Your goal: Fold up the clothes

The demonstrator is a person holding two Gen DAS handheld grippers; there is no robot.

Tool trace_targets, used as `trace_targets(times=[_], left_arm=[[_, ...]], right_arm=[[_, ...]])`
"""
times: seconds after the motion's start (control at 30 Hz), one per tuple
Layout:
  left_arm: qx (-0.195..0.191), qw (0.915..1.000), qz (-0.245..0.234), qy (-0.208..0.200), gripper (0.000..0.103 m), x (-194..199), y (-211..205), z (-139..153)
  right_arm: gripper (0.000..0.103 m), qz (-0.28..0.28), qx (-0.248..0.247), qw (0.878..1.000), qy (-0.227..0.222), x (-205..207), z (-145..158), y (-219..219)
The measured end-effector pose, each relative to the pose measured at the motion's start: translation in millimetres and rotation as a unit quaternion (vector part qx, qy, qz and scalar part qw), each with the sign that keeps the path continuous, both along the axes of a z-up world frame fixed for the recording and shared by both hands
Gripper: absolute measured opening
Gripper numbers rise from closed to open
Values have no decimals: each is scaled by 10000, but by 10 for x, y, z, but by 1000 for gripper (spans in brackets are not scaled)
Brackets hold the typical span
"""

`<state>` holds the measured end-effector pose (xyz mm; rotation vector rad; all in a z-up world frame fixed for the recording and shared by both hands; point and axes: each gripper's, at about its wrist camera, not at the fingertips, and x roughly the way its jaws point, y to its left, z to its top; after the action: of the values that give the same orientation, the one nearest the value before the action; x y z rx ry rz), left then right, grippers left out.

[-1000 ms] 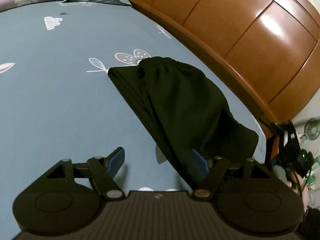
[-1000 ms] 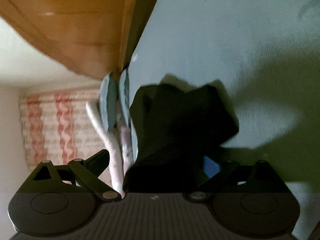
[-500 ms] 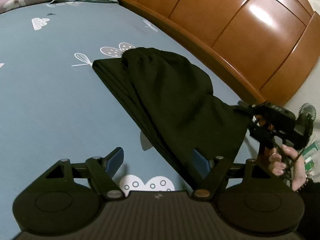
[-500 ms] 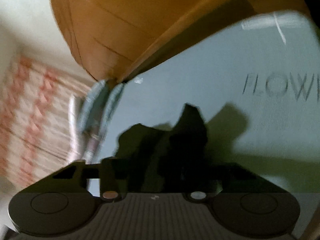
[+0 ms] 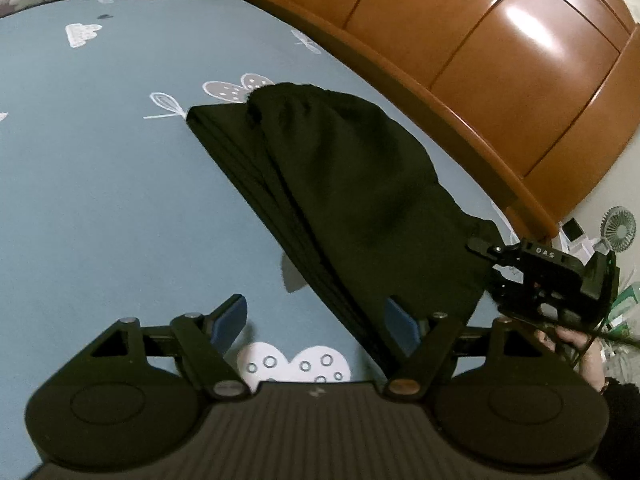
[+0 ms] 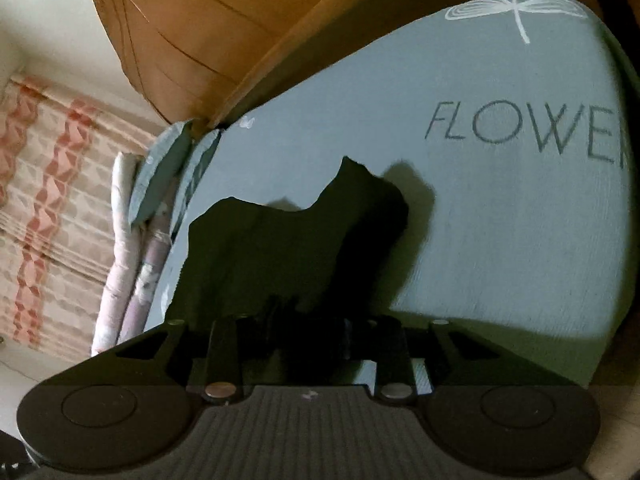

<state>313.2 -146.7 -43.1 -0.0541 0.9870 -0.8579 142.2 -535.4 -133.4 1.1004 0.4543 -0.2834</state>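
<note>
black garment [image 5: 352, 200] folded into a long strip on the blue sheet [image 5: 100, 184] | right gripper [image 6: 308, 320] pinching its near corner, jaws easing apart | left gripper [image 5: 316, 320] wide open, strip edge against one pad, nothing held

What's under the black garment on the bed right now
The black garment lies on the blue patterned bedsheet. A grey print on the sheet pokes out from under its near edge; the rest of that print is covered by the cloth.
</note>
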Motion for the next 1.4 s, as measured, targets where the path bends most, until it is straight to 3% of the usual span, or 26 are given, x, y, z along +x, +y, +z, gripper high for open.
trace_targets(times=[0.13,0.23,0.3,0.43,0.5,0.57,0.6,0.67,0.73,0.83,1.0,1.03,1.1,1.23,1.3,1.4], left_arm=[[-24,9998,-126,-180,76,14,-76,68],[-19,9983,-213,-547,76,210,-230,215],[-101,9960,-291,-837,76,383,-431,317],[53,9894,-759,-1236,74,543,-997,299],[381,9823,-914,-1592,72,502,-1212,160],[588,9863,-758,-1340,71,560,-1240,-39],[689,9881,-673,-1199,75,591,-1250,-140],[554,9896,-704,-1128,76,602,-1165,-238],[813,9846,-895,-1262,75,572,-1197,-167],[838,9812,-1051,-1388,73,576,-1321,78],[251,9820,-1127,-1492,71,710,-1739,343],[366,9807,-1084,-1586,67,734,-1853,310],[638,9769,-984,-1786,23,781,-2083,230],[1242,9728,-921,-1726,26,913,-2246,-146],[1251,9680,-1045,-1910,28,904,-2249,-277],[1121,9713,-990,-1850,28,963,-2245,-304]], right_arm=[[34,149,-727,9966,358,-24,262,176],[36,389,-1827,9800,684,-73,541,395],[46,566,-2361,9674,719,-113,672,529],[50,844,-2817,9532,705,-93,754,742],[50,901,-2900,9498,750,-90,745,805],[51,948,-2891,9494,774,-94,737,826],[51,954,-2890,9494,772,-136,736,827],[55,942,-2887,9494,802,-181,732,800],[56,911,-2890,9492,850,-239,720,774],[59,868,-2873,9503,833,-288,715,778],[60,879,-2782,9543,644,-275,711,854],[60,876,-2764,9552,598,-277,711,873],[60,882,-2710,9570,536,-303,712,900],[63,894,-2599,9603,479,-378,695,917],[63,887,-2545,9617,495,-402,668,909],[63,882,-2426,9648,508,-407,635,883]])
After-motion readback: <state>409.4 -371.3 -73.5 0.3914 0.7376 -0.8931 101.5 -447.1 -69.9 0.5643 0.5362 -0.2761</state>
